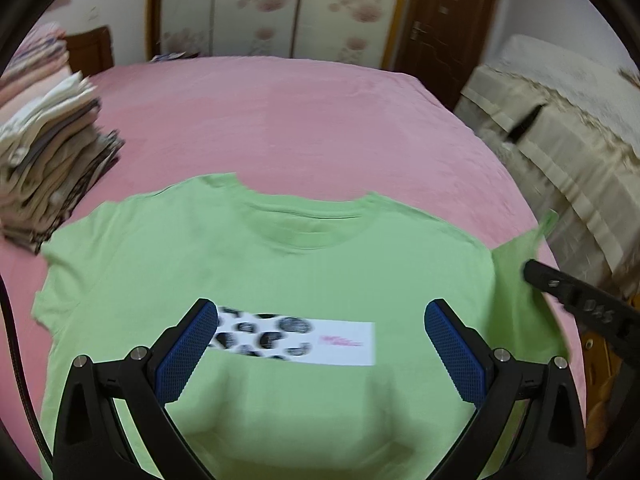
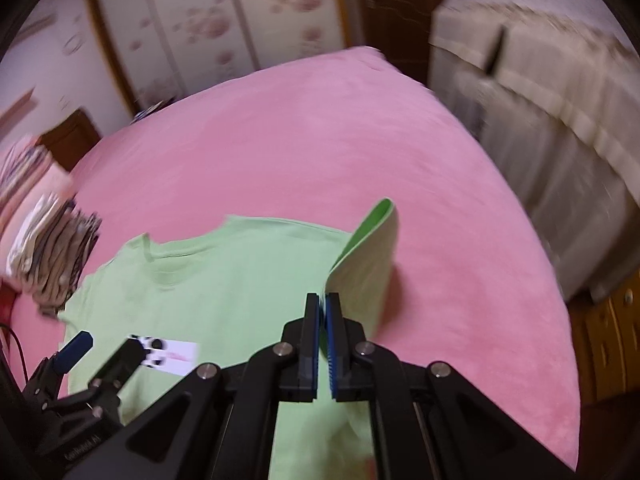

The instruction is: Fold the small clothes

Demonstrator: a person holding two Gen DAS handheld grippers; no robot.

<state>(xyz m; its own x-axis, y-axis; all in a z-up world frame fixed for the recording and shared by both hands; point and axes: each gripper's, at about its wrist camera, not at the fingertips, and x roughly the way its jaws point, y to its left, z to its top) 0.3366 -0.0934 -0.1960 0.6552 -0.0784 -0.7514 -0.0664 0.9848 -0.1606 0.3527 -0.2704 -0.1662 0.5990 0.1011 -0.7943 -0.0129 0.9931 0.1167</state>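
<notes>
Green T-shirt (image 1: 280, 264) lies flat on the pink bed (image 1: 280, 120). Right claw (image 2: 323, 312), jaws closed, pinches its raised sleeve (image 2: 368, 252); left claw (image 1: 320, 344) hovers wide open and empty over the chest print (image 1: 304, 338).

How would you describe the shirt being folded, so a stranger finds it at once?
Look at the wide pink bed. On its near part lies a light green T-shirt, beside a stack of folded clothes. Only it is spread open, bears a white spotted label, and has one sleeve pinched by the right gripper.
</notes>
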